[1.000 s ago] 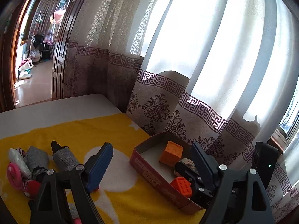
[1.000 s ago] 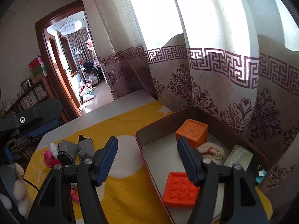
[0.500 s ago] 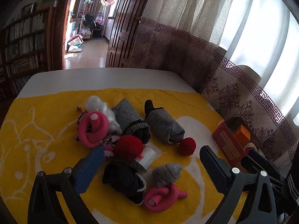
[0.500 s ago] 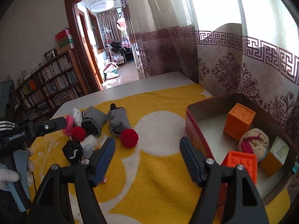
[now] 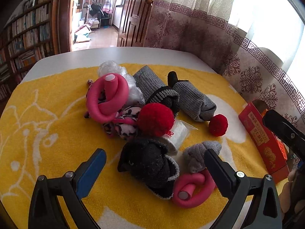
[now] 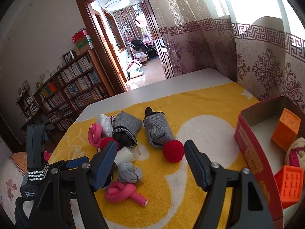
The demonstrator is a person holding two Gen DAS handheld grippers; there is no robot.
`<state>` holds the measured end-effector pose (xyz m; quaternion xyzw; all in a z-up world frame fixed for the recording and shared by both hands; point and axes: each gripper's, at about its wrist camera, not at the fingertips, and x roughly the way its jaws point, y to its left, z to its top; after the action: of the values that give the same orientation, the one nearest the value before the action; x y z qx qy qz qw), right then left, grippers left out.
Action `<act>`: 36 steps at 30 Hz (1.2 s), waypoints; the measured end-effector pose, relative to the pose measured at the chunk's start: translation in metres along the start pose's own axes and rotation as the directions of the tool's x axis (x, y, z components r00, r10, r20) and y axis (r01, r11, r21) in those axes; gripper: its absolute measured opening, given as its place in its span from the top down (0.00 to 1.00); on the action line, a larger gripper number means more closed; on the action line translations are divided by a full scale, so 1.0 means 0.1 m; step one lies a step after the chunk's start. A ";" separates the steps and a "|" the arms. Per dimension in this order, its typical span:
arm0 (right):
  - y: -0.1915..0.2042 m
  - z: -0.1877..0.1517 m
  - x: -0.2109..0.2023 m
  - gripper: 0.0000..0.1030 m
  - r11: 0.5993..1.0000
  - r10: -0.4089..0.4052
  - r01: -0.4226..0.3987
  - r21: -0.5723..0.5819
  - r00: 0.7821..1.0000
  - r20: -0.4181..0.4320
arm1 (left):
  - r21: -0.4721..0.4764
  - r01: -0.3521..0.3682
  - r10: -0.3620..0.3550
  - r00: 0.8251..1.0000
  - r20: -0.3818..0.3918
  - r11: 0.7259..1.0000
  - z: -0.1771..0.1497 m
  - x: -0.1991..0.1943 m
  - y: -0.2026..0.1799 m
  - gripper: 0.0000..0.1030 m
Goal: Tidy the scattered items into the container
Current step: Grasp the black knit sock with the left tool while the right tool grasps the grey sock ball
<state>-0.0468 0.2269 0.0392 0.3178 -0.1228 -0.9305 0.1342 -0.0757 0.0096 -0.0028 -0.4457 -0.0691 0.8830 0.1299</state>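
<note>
Since a second ago, both grippers have swung away from the red container (image 6: 253,152) toward the pile of scattered items on the yellow towel (image 5: 47,118). The left gripper (image 5: 154,164) now hangs with jaws at their widest and empty, the black sock bundle (image 5: 148,162) lying between them untouched. The right gripper (image 6: 150,156) is opening wider, holding nothing, the small red pompom (image 6: 173,151) lying beyond its tips. The container sits at the towel's right edge.
</note>
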 end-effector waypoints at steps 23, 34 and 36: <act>-0.02 -0.24 0.29 0.25 0.995 0.102 -0.103 -0.003 0.990 -0.094 | -0.028 0.066 -0.066 0.998 0.008 0.997 -0.02 0.01 0.08 0.51; -0.05 -0.28 0.35 0.25 0.997 0.079 -0.080 -0.004 0.989 -0.122 | -0.036 0.054 -0.056 0.997 -0.059 0.998 -0.11 0.18 0.07 0.37; -0.03 -0.29 0.35 0.25 0.996 0.083 -0.085 -0.008 0.989 -0.125 | -0.031 0.059 -0.060 0.998 -0.035 0.998 -0.09 0.11 0.07 0.45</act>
<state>-0.0563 0.2141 -0.0037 0.3691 -0.1210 -0.9031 0.1830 -0.0762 0.0060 -0.0186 -0.4613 -0.0929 0.8694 0.1506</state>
